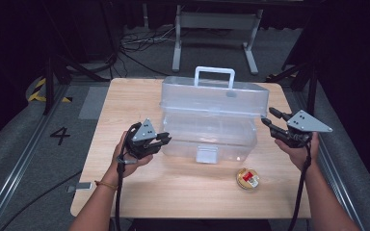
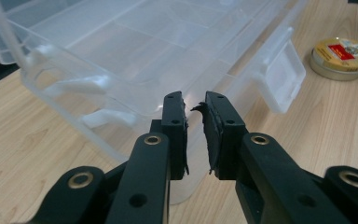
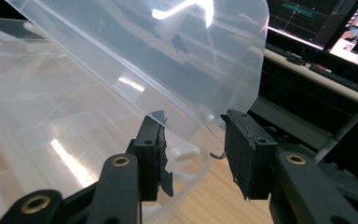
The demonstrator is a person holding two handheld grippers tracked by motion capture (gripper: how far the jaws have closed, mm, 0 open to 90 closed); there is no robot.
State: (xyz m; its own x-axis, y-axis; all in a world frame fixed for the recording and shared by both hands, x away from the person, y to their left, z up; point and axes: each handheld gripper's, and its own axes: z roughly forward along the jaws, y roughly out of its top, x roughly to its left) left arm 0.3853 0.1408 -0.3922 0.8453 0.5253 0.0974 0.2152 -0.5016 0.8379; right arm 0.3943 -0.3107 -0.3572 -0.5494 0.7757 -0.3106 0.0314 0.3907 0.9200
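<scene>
Clear lidded box (image 1: pixel 207 130) mid-worktop (image 1: pixel 125 96), lid (image 1: pixel 214 98) raised off the base w/ front latch (image 1: pixel 206 154) hanging free. Right gripper (image 1: pixel 275 120) at box's right end, fingers (image 3: pixel 151 144) spread, lid's corner edge between them, not clamped. Left gripper (image 1: pixel 163 139) at box's front-left corner, fingers (image 2: pixel 175 126) nearly together, pinching nothing.

Risks, as judged: lid slipping off smooth plastic and dropping; base sliding w/o a brace. Round tin (image 1: pixel 248 179) just in front of box, right. Free room left of box; right worktop edge close.
</scene>
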